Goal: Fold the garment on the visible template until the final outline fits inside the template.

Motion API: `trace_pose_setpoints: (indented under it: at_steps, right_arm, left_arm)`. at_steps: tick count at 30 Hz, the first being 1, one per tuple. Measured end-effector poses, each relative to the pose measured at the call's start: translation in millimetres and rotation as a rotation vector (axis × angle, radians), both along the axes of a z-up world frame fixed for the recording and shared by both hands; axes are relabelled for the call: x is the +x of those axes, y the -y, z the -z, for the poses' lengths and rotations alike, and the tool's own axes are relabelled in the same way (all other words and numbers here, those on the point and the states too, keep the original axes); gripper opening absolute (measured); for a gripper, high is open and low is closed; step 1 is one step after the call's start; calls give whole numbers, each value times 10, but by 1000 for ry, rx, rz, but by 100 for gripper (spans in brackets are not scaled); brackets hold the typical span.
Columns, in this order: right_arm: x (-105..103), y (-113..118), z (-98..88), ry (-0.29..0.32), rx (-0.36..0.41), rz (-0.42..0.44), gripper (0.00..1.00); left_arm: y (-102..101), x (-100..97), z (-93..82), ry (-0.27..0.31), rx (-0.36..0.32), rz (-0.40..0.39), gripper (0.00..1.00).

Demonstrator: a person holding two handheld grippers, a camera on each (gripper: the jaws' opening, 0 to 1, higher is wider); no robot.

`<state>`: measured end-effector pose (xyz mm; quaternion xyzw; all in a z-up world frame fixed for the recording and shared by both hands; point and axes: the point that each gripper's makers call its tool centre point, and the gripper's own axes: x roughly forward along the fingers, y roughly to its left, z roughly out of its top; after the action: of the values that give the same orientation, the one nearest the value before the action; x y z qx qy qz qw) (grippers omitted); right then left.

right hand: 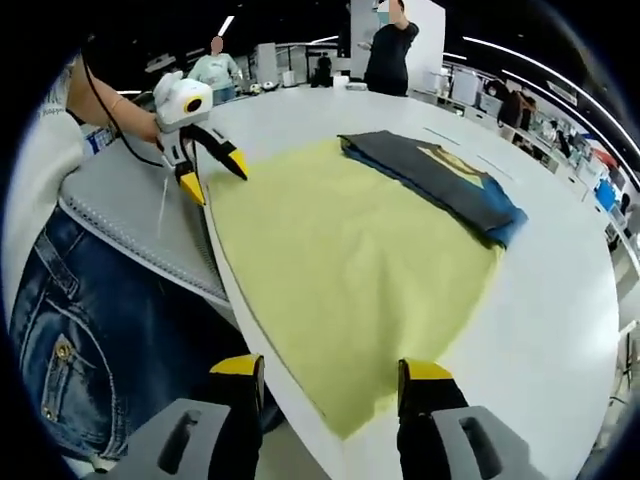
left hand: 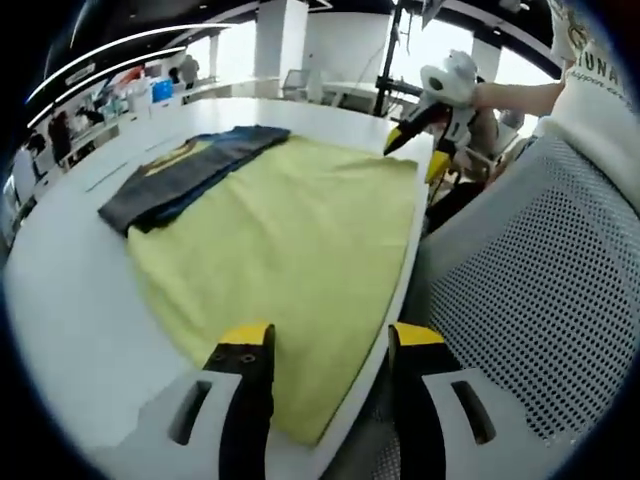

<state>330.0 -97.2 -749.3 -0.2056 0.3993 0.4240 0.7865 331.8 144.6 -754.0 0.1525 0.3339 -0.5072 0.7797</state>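
Observation:
A yellow template cloth [left hand: 300, 230] [right hand: 340, 260] lies flat on the white table [left hand: 80, 300]. A dark navy garment [left hand: 190, 170] [right hand: 440, 175] with a blue lining and a small yellow print lies folded along the cloth's far edge, partly over it. My left gripper [left hand: 330, 340] is open above the cloth's near corner, touching nothing. In the right gripper view the left gripper [right hand: 212, 172] hangs open by the table's edge. My right gripper [right hand: 332, 368] is open over another corner, and the left gripper view catches it [left hand: 415, 150] open at the cloth's far right corner.
A grey mesh chair [left hand: 540, 300] stands against the table's edge, and the person's jeans [right hand: 90, 330] are close to that edge. Bare white table [right hand: 560, 300] runs beyond the garment. People stand at the far end [right hand: 390, 45].

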Motion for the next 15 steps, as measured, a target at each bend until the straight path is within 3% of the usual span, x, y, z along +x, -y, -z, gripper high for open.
trace_pose_setpoints:
  at_steps: [7,15]
  right_arm:
    - [-18,26,84,2,-73,-45,49]
    - [-16,35,120,-1,-77,-47,48]
  left_arm:
    - [-26,6,46,46,60,56,38]
    - [-37,7,61,80,94,87,36]
